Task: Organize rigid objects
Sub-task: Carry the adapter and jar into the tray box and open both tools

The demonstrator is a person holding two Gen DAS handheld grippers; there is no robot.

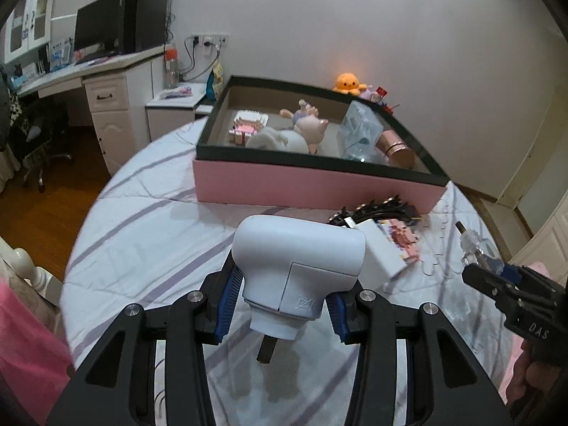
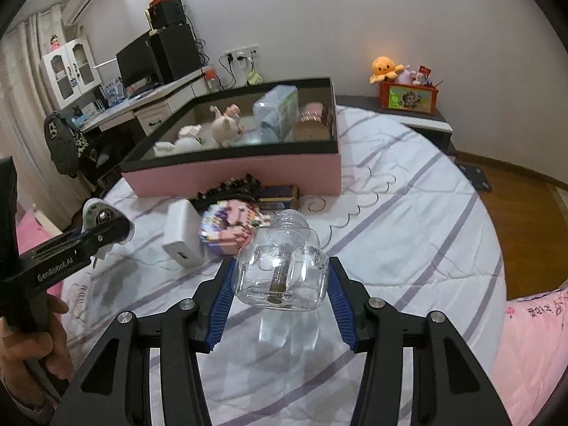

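Note:
My left gripper [image 1: 282, 310] is shut on a white plug-in device [image 1: 301, 266] and holds it above the striped bedsheet. It also shows at the left of the right wrist view [image 2: 103, 227]. My right gripper [image 2: 280, 296] is shut on a clear glass bottle [image 2: 282, 266], also held above the sheet; the bottle shows at the right of the left wrist view [image 1: 477, 252]. A pink storage box [image 1: 312, 186] [image 2: 248, 174] with a dark rim lies ahead, holding toys, a blue package and a pink cylinder. A white charger [image 2: 183, 236], a colourful card pack [image 2: 230, 227] and a black comb [image 2: 227, 188] lie before the box.
The bed [image 2: 408, 230] has a white sheet with purple stripes. A desk with monitor [image 1: 103, 28] stands at the back left. An orange plush octopus [image 2: 385, 67] sits on a red box on a nightstand at the back right. Wooden floor lies beyond the bed edges.

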